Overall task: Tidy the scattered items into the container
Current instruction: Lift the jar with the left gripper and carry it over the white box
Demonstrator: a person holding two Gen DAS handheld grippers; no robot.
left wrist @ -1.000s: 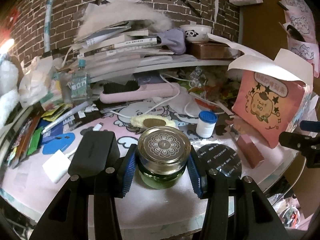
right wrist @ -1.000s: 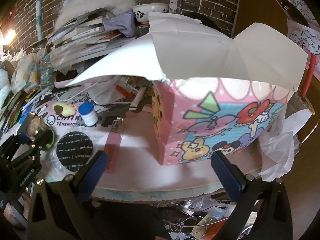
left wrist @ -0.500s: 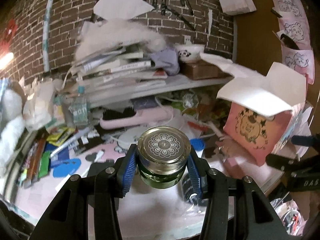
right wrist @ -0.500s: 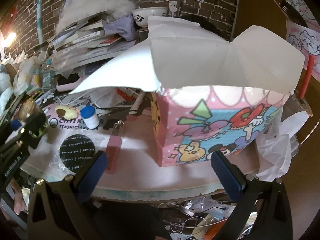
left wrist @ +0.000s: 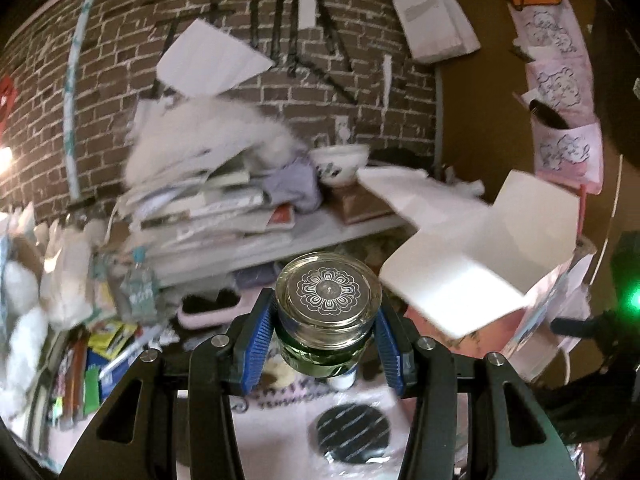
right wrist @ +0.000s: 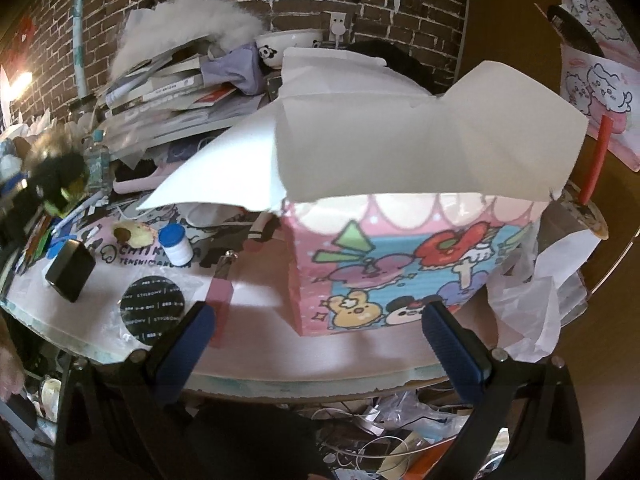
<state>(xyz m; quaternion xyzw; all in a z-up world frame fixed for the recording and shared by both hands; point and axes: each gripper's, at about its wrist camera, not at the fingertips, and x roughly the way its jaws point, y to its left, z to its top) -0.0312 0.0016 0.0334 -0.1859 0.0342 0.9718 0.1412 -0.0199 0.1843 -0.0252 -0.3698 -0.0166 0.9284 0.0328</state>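
Note:
My left gripper [left wrist: 328,332] is shut on a green glass jar [left wrist: 328,312] with a flower-patterned lid and holds it in the air above the table, left of the pink cartoon box [left wrist: 532,320] with open white flaps. My right gripper [right wrist: 316,344] is open and empty, close in front of the same box [right wrist: 412,264]. On the pink table mat lie a black round disc [right wrist: 153,307], a black block [right wrist: 70,267], a blue-capped white bottle [right wrist: 176,245], a pink bar [right wrist: 220,296] and a yellow sponge [right wrist: 134,232]. The left gripper shows blurred at the far left of the right wrist view [right wrist: 60,184].
A shelf [left wrist: 280,232] at the back carries stacked books, a fluffy white thing and a panda bowl [right wrist: 288,46]. Packets and pens crowd the left side [left wrist: 92,356]. A crumpled plastic bag [right wrist: 532,300] lies right of the box. The table's front edge [right wrist: 320,380] is near.
My left gripper has lifted the jar off the table and carried it up and toward the box. The right gripper has stayed open in front of the box.

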